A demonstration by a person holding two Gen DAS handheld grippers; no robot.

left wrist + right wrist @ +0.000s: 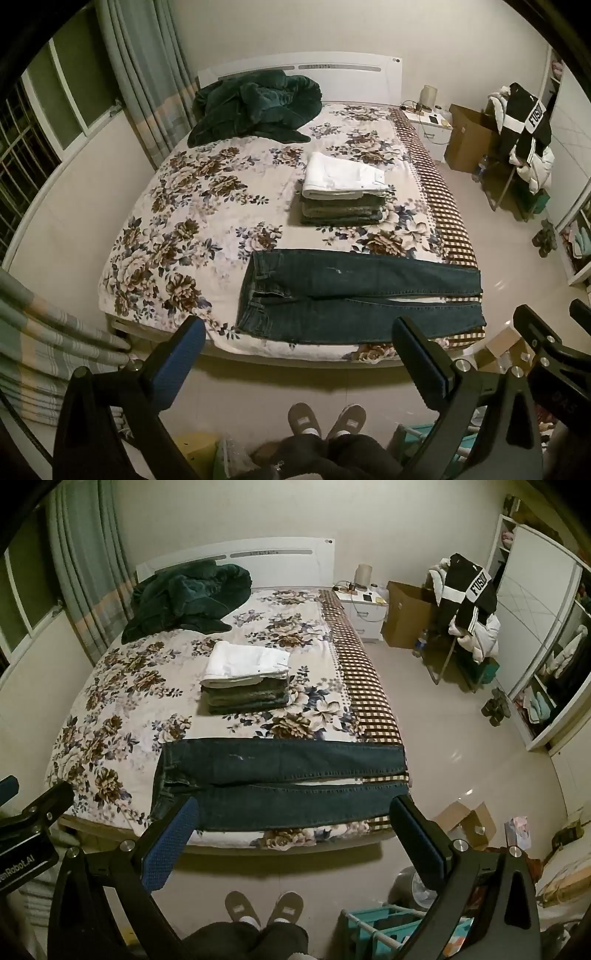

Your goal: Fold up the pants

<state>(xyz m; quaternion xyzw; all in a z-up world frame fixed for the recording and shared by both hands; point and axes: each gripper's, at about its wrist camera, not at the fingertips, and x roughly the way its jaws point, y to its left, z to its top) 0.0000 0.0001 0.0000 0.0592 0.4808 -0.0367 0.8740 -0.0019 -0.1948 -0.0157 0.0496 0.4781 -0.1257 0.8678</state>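
Dark blue jeans (354, 295) lie flat across the near edge of the floral bed (192, 206), waist at the left, both legs stretched to the right. They also show in the right wrist view (284, 775). My left gripper (299, 350) is open and empty, held above the floor in front of the bed, short of the jeans. My right gripper (295, 830) is open and empty too, just in front of the jeans' near leg. The right gripper also shows at the right edge of the left wrist view (554, 332).
A stack of folded clothes with white pants on top (343, 192) sits mid-bed. A dark green blanket (255, 107) is heaped by the headboard. A nightstand (365, 609), cardboard boxes (406, 616) and a clothes-laden chair (469, 620) stand on the right. My slippered feet (264, 908) are below.
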